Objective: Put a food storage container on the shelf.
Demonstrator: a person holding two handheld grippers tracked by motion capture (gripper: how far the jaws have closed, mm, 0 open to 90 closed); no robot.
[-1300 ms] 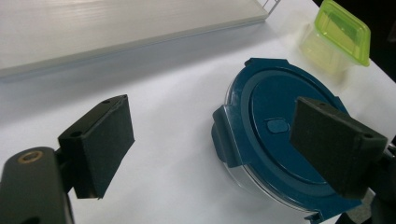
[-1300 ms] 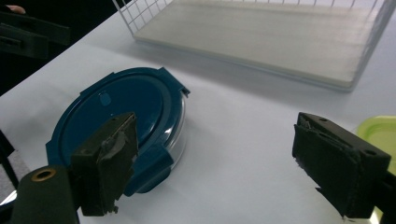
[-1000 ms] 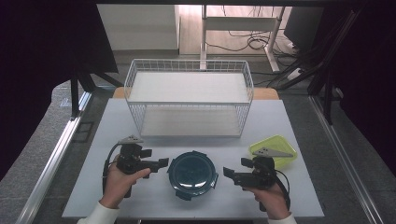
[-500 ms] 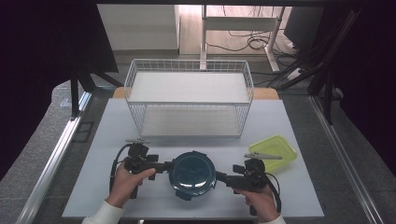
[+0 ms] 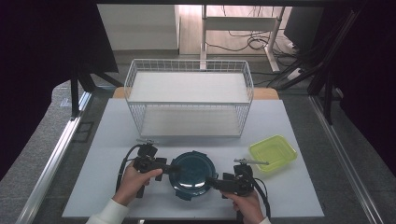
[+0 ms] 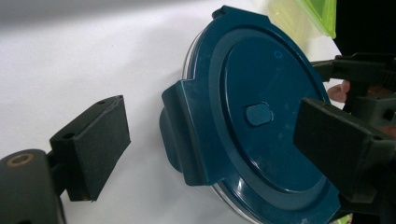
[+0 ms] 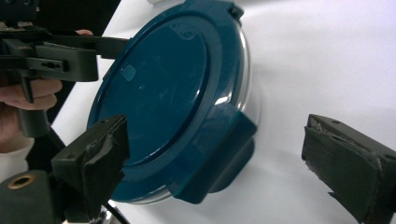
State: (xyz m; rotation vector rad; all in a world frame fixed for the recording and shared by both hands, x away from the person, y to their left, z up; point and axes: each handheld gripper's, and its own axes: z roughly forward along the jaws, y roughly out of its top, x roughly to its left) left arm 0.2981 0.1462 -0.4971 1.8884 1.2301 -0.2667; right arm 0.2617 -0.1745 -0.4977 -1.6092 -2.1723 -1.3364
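— Both grippers first: how do they stand?
— Left gripper (image 5: 172,167) sits at the left rim of the round container, its jaws spread wide; in the left gripper view one jaw hangs over the lid and the other is off over the bare table. Right gripper (image 5: 211,181) is at the right rim, jaws just as wide, one over the lid, one out over the table. Neither has closed on anything.

— And the rest, biggest down?
— White table (image 5: 112,140) under it all. On it, toward the far edge, a white wire basket (image 5: 189,100). Near the front edge, between the two grippers, is the round container (image 5: 192,173) with its dark blue lid (image 6: 261,116) on, side latches folded down. To its right, well apart, lies a yellow-green tray (image 5: 273,153).
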